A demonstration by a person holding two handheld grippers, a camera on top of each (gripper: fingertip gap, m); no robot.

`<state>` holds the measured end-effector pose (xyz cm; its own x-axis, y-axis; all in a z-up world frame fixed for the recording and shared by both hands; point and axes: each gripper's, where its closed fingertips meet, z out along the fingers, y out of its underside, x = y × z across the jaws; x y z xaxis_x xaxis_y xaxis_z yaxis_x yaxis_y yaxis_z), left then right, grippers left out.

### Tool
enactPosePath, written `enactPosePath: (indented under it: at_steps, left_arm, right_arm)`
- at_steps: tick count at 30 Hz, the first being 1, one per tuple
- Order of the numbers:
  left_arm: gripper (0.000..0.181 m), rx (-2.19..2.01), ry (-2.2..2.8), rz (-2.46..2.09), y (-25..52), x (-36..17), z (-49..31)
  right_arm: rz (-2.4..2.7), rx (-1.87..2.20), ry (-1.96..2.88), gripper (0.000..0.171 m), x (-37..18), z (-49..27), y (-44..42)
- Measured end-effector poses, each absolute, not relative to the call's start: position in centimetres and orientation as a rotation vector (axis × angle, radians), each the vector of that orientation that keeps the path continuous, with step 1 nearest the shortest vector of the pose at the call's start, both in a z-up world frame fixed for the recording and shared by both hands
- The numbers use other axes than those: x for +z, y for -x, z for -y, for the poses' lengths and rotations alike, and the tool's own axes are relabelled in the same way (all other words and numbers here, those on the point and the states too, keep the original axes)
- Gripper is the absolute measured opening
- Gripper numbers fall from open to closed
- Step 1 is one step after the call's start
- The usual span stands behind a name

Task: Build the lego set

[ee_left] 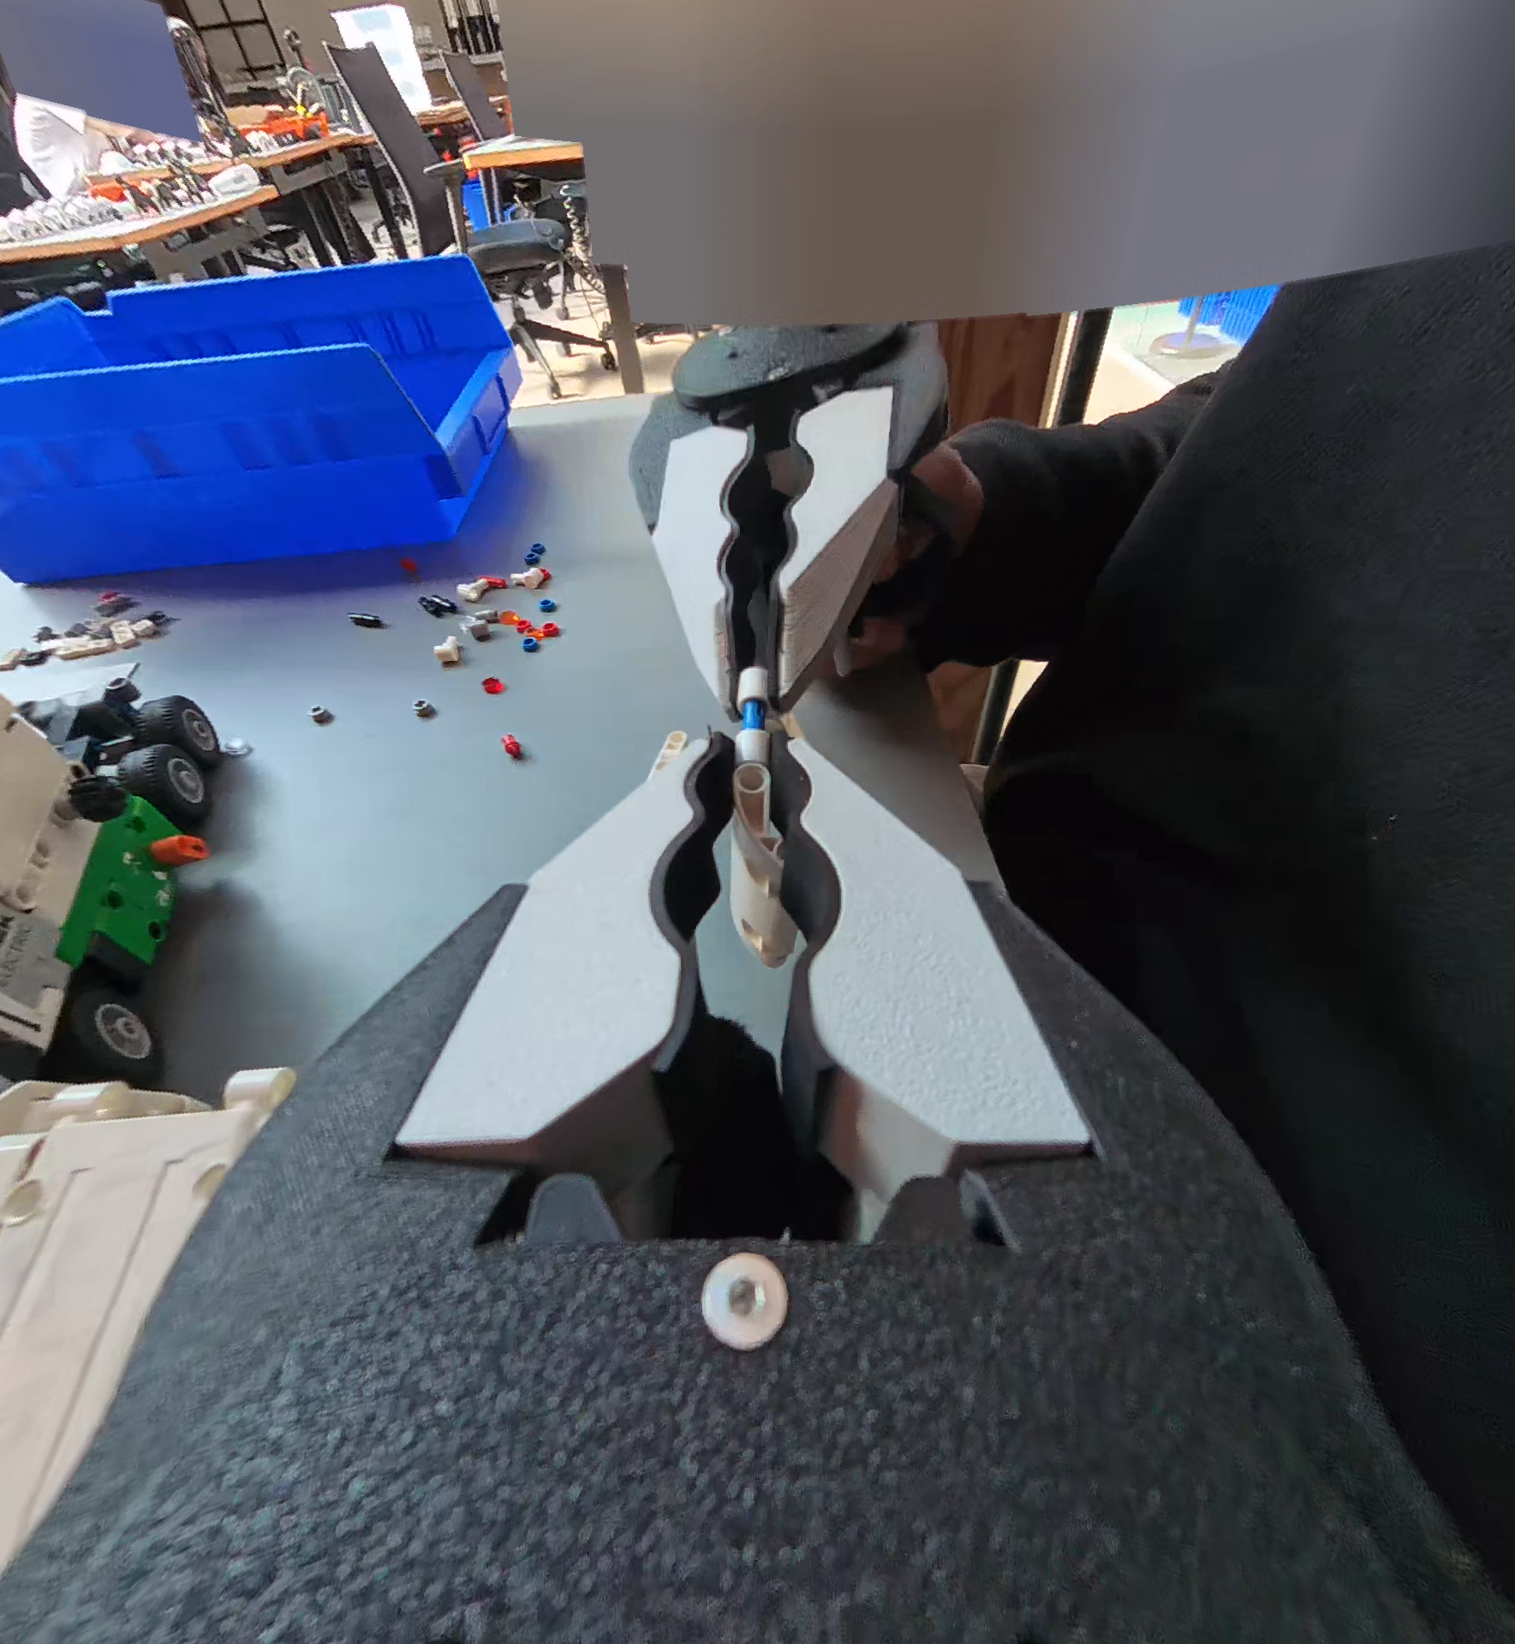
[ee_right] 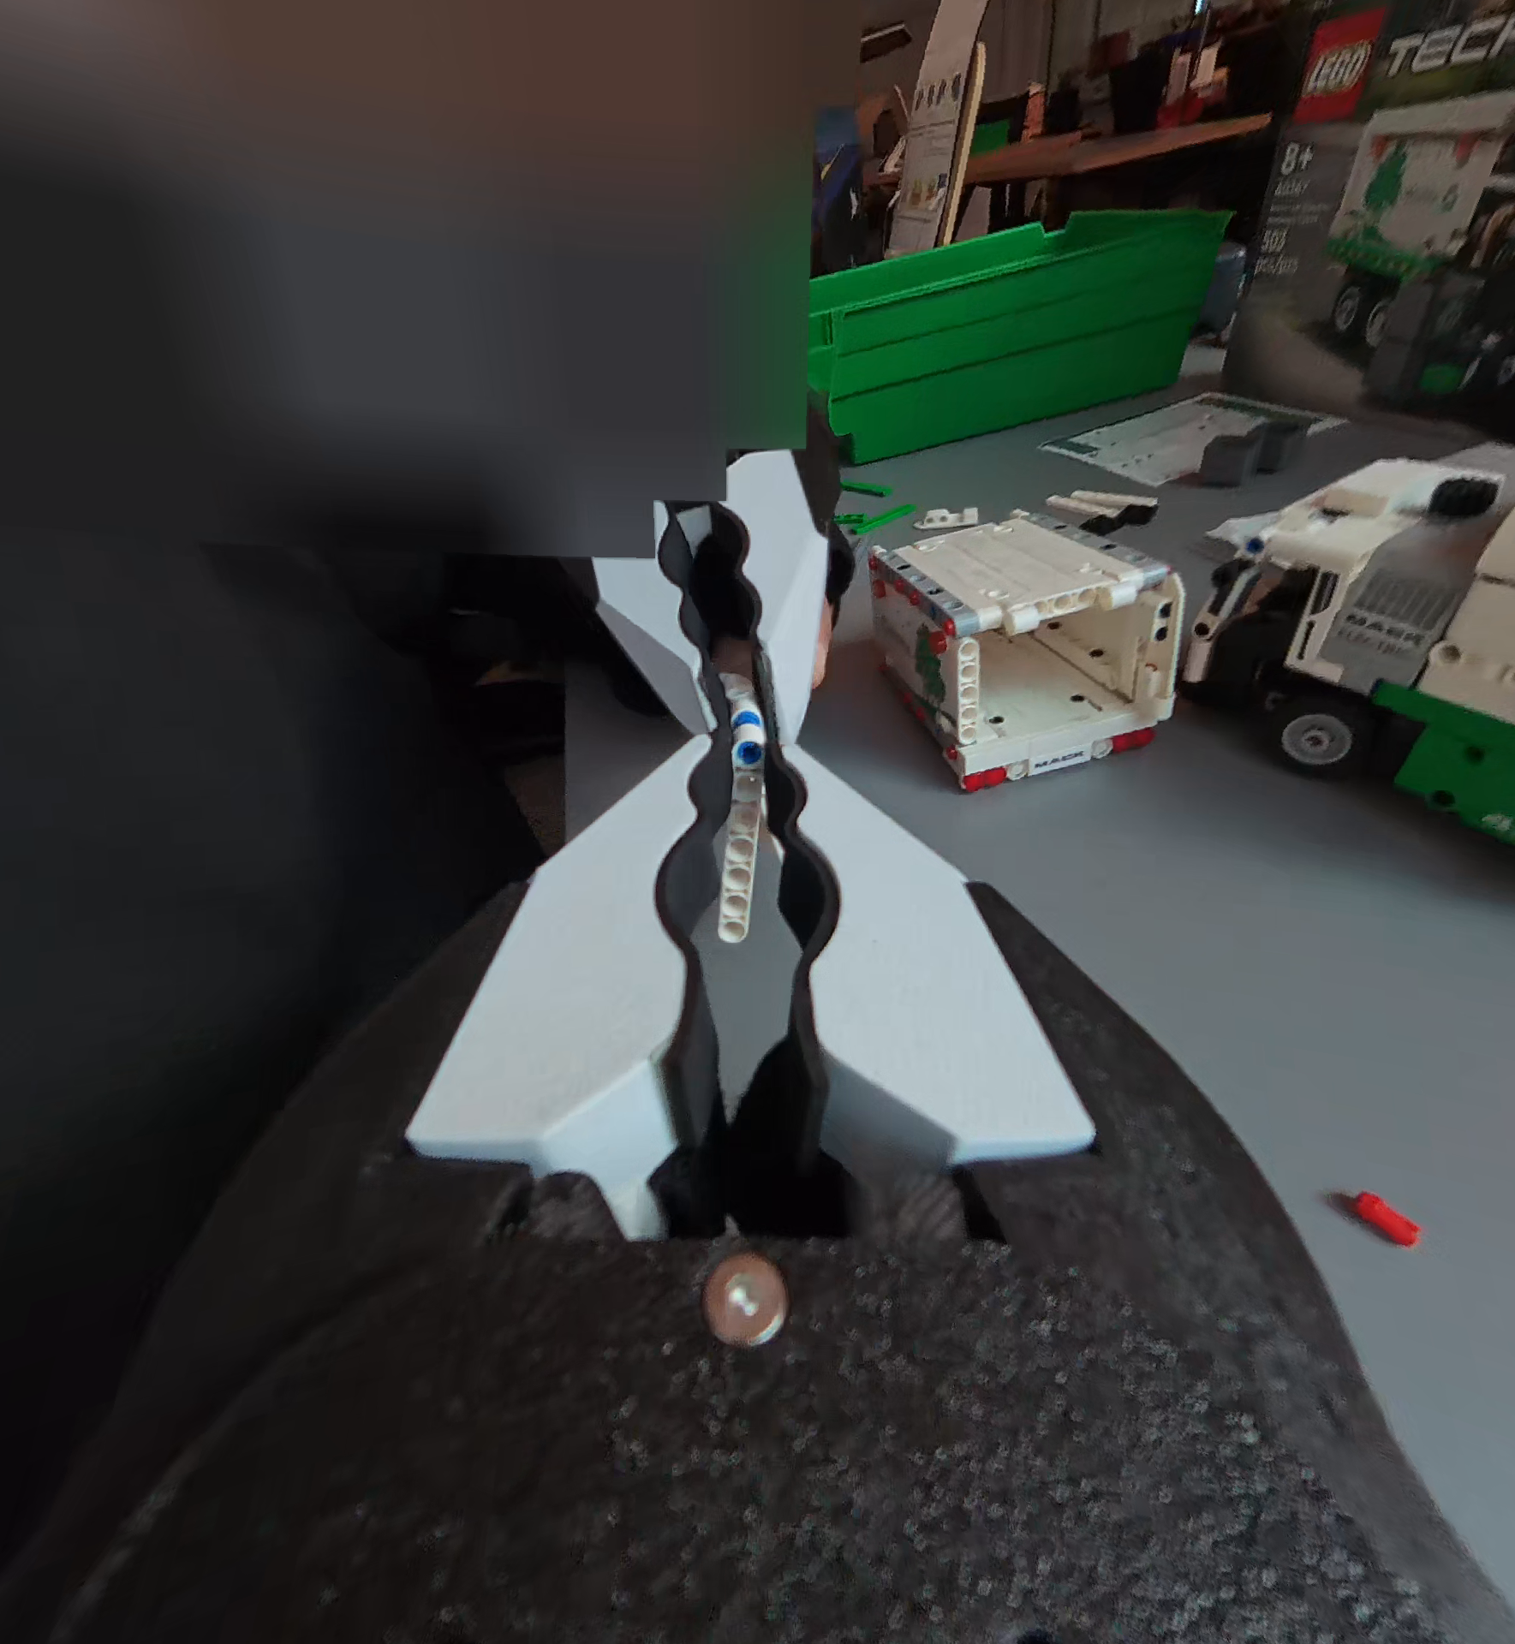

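Your left gripper (ee_left: 749,774) jaws are clamped on a light, stiff, slippery white beam (ee_left: 758,867), the right gripper (ee_right: 740,756) jaws on its blue-pinned end (ee_right: 746,722), so grip the flat sides.

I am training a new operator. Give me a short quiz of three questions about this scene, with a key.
1. True or false: the left claw is open and empty.
2. The bin in the right wrist view is: A red, B green, C blue.
3. Fill in: the right claw grips a white ____ with holes.
Key: 1 false, it grips a white piece; 2 B; 3 beam.
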<state>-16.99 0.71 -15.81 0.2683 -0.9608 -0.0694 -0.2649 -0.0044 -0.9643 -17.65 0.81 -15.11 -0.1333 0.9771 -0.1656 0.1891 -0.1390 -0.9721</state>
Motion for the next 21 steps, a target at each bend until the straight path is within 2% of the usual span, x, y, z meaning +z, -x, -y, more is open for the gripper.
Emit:
enactPosePath:
  at_steps: [3,8,10,13,16,18,21]
  left_arm:
    - [0.005,-0.875,1.494,-1.207,16.9,-15.9,-0.4]
    - [0.005,-0.859,1.511,-1.188,17.2,-16.0,-1.0]
    - [0.005,-0.889,1.522,-1.138,17.5,-15.5,-1.5]
    - [0.005,-0.994,1.531,-1.066,17.9,-14.6,-1.7]
    - [0.005,-1.079,1.542,-1.042,17.8,-14.3,-1.5]
    - [0.005,-1.085,1.552,-1.028,17.9,-14.4,-1.7]
    - [0.005,-1.12,1.551,-0.971,18.0,-13.8,-2.1]
  right_arm:
    - [1.447,1.251,1.329,0.006,-15.1,-0.6,17.6]
    - [1.329,1.511,1.528,0.007,-15.1,-1.0,17.7]
    - [1.312,1.562,1.548,0.023,-15.2,-1.2,17.4]
    - [1.377,1.427,1.567,0.027,-16.6,-1.6,17.1]
    - [1.425,1.345,1.564,0.025,-17.3,-1.4,17.6]
    - [1.444,1.364,1.568,0.006,-17.4,-1.0,17.6]
    - [1.375,1.447,1.595,0.006,-16.7,-1.2,17.7]
